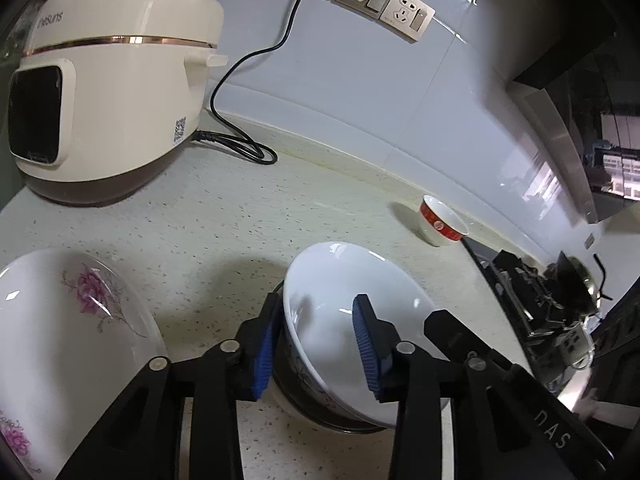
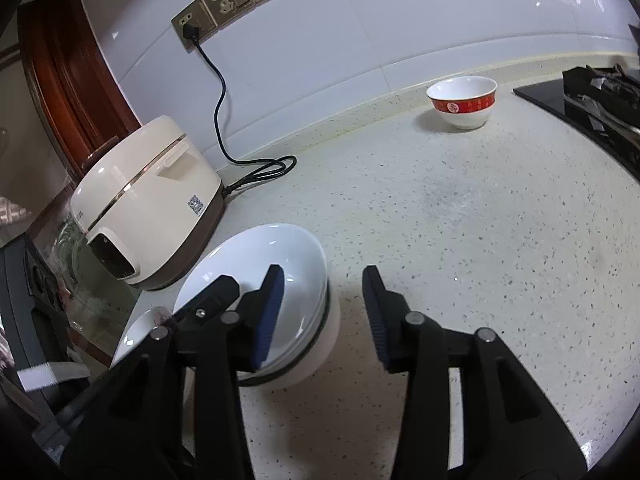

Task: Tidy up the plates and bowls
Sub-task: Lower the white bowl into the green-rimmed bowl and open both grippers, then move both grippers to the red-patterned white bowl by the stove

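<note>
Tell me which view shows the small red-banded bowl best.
Right wrist view: the small white ceramic bowl with a red band stands upright near the backsplash, its rim, interior and band all plain. Left wrist view shows the same bowl smaller, tilted by fisheye distortion, beside the stove edge.

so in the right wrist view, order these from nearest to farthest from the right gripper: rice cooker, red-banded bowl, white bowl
1. white bowl, just left of the right gripper, beside its left finger.
2. rice cooker, farther left, by the wall.
3. red-banded bowl, far ahead on the right, near the stove.
</note>
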Demonstrator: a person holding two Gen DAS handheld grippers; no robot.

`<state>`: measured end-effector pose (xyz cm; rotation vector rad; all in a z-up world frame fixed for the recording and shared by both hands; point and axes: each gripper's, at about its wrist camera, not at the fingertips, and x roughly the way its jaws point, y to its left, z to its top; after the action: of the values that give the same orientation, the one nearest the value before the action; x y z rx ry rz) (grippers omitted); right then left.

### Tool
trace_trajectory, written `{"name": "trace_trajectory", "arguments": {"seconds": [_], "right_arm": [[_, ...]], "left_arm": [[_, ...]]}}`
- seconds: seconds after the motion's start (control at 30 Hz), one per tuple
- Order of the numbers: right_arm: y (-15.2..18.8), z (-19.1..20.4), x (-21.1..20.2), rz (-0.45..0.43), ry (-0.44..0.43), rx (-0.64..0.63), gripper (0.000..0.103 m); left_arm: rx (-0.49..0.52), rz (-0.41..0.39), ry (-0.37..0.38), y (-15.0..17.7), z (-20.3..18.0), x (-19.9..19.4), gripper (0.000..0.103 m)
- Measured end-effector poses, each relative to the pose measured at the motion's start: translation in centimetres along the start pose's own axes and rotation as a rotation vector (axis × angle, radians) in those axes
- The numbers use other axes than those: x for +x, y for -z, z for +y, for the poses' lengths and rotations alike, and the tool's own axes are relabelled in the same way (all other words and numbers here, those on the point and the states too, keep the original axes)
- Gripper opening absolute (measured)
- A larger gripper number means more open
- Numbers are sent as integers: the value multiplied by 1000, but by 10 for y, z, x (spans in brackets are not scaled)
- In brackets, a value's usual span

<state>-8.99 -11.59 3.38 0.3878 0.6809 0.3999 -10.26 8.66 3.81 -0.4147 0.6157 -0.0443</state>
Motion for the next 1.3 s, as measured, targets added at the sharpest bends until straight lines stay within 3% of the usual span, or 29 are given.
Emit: {"name": "trace_trajectory", "arguments": {"seconds": [0.2,0.37,0.47,0.6,0.67,0.77,0.87,0.93,1.1,1.3], "right_arm": [[0,-10,-4,-6,-35,39,53],[-5,-27,-11,-25,-54,89,56],[-8,-38,-16,-37,-58,119,56],[-10,-52,-21,-52,-53,144,56],[-10,-57,-22,-53,-56,156,56],[-11,-65,-24,-55,-60,168,57],[-16,-73,-26,-61,-59,171,57],[-23,-84,-31,-67,-55,179,61],[-49,-115,-37,-63,-20,193,65],[-93,-156,-34,-59,41,193,73]], "left_arm": [[31,2,12,1,-4,0,51],[54,8,32,-1,-10,4,72],[59,12,28,-2,-12,5,74],[184,-35,-92,5,-30,6,78],[233,-58,-122,7,-37,5,83],[251,-77,-163,5,-41,5,84],[344,-159,-287,7,-51,0,84],[379,-210,-320,7,-59,-6,84],[289,-224,-196,-9,-77,-13,87],[280,-47,52,-22,-141,32,88]]}}
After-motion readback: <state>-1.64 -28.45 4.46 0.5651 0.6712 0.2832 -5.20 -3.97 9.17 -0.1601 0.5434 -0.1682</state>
